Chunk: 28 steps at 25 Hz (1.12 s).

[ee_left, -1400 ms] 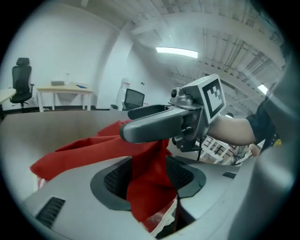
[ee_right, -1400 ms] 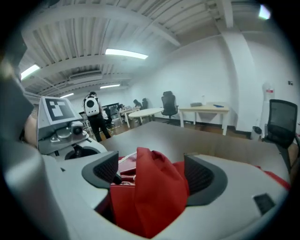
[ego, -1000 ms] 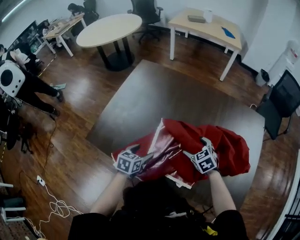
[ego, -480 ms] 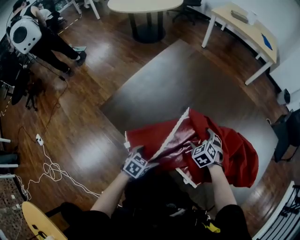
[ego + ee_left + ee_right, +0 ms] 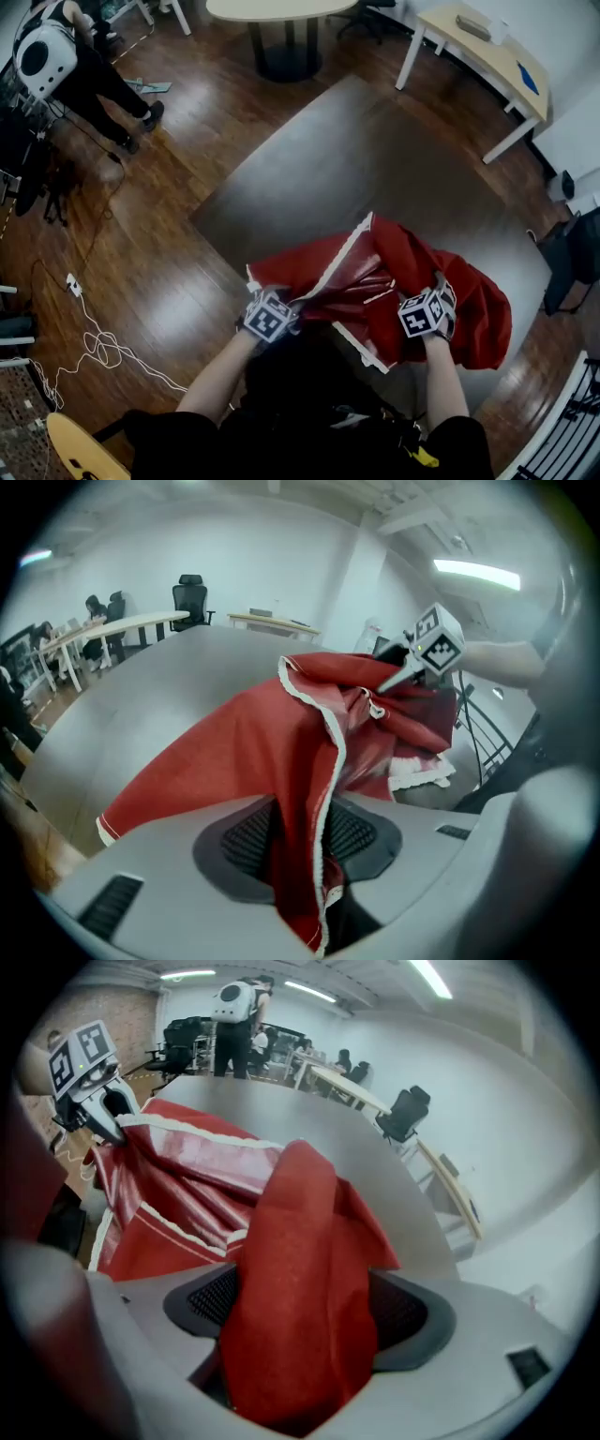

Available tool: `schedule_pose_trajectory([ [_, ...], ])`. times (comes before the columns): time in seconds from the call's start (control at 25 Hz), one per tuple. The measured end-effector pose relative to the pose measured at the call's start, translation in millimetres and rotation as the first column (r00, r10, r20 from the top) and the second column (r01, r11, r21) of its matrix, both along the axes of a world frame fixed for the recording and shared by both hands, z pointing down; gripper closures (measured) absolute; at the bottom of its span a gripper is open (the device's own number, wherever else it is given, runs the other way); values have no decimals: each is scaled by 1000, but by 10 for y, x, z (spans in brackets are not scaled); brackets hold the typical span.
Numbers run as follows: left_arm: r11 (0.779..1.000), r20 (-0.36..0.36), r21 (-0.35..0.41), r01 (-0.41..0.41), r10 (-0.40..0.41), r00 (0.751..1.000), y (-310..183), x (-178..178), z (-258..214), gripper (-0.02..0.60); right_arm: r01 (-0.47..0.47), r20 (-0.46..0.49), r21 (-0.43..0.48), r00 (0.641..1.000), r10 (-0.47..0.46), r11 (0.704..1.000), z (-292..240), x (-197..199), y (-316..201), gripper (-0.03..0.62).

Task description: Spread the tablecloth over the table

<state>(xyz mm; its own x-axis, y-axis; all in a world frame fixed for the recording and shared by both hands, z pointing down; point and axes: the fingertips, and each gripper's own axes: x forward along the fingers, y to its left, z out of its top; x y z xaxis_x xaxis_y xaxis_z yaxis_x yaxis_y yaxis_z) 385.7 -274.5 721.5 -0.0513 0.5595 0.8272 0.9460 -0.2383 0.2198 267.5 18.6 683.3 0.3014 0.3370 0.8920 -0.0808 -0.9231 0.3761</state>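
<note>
A red tablecloth (image 5: 403,267) with a white lace edge lies crumpled on the near part of the dark grey table (image 5: 356,159). My left gripper (image 5: 292,307) is at the cloth's near-left edge. Its jaws have just been closing, and in the left gripper view (image 5: 300,841) the trimmed edge of the tablecloth (image 5: 234,752) is pinched between the pads. My right gripper (image 5: 439,286) sits on the right side of the heap. In the right gripper view (image 5: 300,1321) a thick fold of the tablecloth (image 5: 295,1241) is bunched between its jaws.
A round pale table (image 5: 281,9) and a wooden desk (image 5: 478,47) stand beyond the grey table. A person with a white backpack (image 5: 66,61) stands at the far left. White cables (image 5: 94,347) lie on the wood floor. A black chair (image 5: 567,253) stands at the right.
The left gripper has dropped to the cloth's near-left edge and closed on it. The right gripper has sunk and shifted right along the heap. The cloth's raised fold has changed shape.
</note>
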Motion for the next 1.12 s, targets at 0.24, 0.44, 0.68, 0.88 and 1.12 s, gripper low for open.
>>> schedule_pose_trajectory([
  [0.24, 997, -108, 18, -75, 76, 991, 310, 679, -349, 560, -80, 101, 27, 992, 77, 996, 17, -417, 143, 421],
  [0.44, 994, -308, 12, -108, 106, 945, 941, 1729, -865, 558, -203, -30, -91, 979, 201, 975, -528, -536, 783, 535],
  [0.68, 985, -509, -95, -141, 74, 858, 1932, 2754, -1886, 558, -415, -247, -219, 899, 361, 883, -1217, -798, 1485, 549],
  [0.88, 947, -712, -216, -237, 13, 702, 2703, 3092, -3039, 558, -483, -477, -367, 831, 285, 795, -2116, -682, 1677, 549],
  [1.12, 865, -717, -430, -260, -152, 680, 3027, 3235, -4410, 557, -599, -694, -443, 700, 168, 667, -3010, -683, 1627, 549],
])
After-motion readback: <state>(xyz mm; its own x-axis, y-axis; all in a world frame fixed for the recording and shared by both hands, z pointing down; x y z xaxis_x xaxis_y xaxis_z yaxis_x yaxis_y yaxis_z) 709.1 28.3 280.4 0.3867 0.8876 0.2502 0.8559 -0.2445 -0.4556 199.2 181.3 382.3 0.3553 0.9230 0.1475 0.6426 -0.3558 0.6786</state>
